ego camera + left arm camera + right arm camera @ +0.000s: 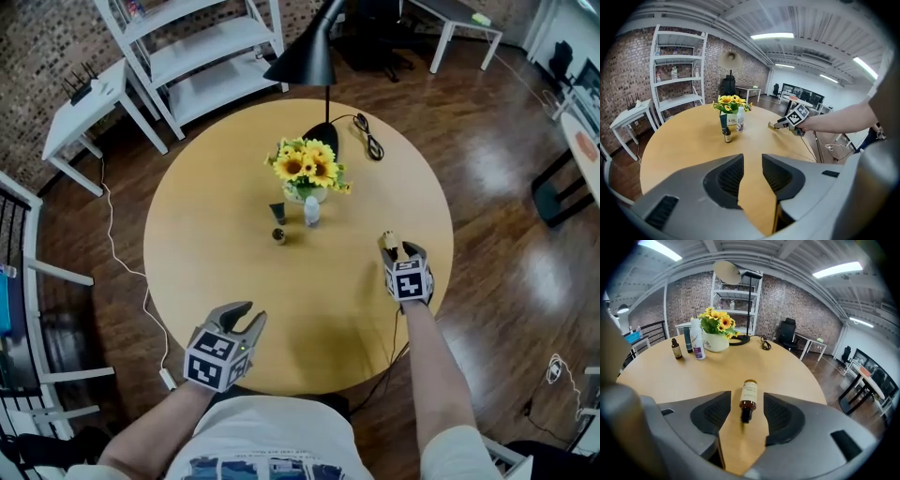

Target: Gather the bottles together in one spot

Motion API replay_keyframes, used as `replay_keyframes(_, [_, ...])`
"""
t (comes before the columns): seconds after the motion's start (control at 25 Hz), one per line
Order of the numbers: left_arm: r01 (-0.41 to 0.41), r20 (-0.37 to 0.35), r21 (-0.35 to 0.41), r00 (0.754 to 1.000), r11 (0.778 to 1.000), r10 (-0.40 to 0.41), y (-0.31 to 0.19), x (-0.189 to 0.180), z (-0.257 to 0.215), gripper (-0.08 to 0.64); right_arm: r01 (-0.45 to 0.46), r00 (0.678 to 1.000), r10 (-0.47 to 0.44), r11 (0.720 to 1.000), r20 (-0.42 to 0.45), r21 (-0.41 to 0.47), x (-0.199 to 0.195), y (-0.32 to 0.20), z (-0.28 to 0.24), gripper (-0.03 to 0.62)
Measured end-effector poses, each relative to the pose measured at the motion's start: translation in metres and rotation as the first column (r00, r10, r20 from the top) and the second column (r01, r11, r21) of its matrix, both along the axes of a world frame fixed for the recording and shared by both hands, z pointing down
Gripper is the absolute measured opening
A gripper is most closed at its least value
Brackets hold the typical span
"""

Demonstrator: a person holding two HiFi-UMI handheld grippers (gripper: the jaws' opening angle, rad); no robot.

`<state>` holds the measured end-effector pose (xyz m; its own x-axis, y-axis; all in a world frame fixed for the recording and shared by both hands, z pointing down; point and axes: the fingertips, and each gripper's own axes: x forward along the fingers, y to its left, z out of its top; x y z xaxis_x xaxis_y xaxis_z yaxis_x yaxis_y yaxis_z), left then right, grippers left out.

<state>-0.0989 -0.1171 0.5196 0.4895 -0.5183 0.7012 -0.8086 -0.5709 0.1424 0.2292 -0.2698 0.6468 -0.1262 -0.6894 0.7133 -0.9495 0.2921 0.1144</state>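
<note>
An amber bottle (749,392) lies on its side on the round wooden table (216,206), cap pointing at the camera, between the jaws of my right gripper (746,400). Those jaws stand open and clear of it on both sides. In the head view this bottle (388,240) is at the table's right, at the tips of the right gripper (401,250). A white bottle (311,211), a dark teal tube (277,213) and a small amber bottle (278,235) stand together by the sunflower vase (305,192). My left gripper (248,316) hovers near the table's front edge, slightly open with nothing in it.
A black desk lamp (309,64) and its coiled cable (368,141) sit behind the vase. White shelving (202,52) and a small white table (89,98) stand beyond the round table. A metal chair (19,281) is at the left.
</note>
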Motion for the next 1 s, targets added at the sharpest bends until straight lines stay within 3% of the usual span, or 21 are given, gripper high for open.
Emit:
replay_keyframes(0.24, [-0.006,-0.011,-0.018,1.0,1.0,0.006,0.005,0.004,0.007,0.12,-0.007,0.994,0.018,0.995,0.107,-0.099,-0.015,0.021,0.019,0.242])
replay_keyframes(0.44, [-0.017,-0.009,-0.029,1.0,0.999,0.017,0.004,0.007,0.013,0.12,0.15,0.973,-0.137,0.987,0.188,-0.059,-0.055,0.032,0.003,0.242])
replay_keyframes(0.56, [-0.02,-0.012,-0.033,1.0,0.999,0.02,0.004,0.009,0.014,0.12,0.243,0.962,-0.239,0.97,0.134,-0.015,-0.057,0.028,-0.012,0.241])
replay_keyframes(0.68, [-0.016,-0.015,-0.041,1.0,0.999,0.016,0.004,0.008,0.017,0.12,0.267,0.964,-0.266,0.963,0.027,-0.033,-0.039,0.015,-0.007,0.241])
replay_keyframes(0.76, [-0.011,-0.016,-0.044,1.0,0.999,0.01,0.005,0.007,0.019,0.12,0.208,0.978,-0.207,0.976,0.03,-0.06,-0.028,0.006,0.0,0.242])
replay_keyframes(0.84, [-0.005,-0.018,-0.046,1.0,0.999,0.004,0.006,0.005,0.021,0.12,0.088,0.995,-0.084,0.993,0.062,-0.079,-0.018,0.001,0.008,0.244])
replay_keyframes(0.92, [-0.001,-0.019,-0.047,1.0,0.999,0.001,0.007,0.004,0.021,0.12,-0.03,0.995,0.039,0.994,0.089,-0.103,-0.014,0.006,0.017,0.244])
replay_keyframes(1.0, [0.002,-0.019,-0.048,1.0,0.999,-0.003,0.008,0.002,0.02,0.12,-0.093,0.991,0.103,0.988,0.081,-0.121,-0.015,0.013,0.026,0.241])
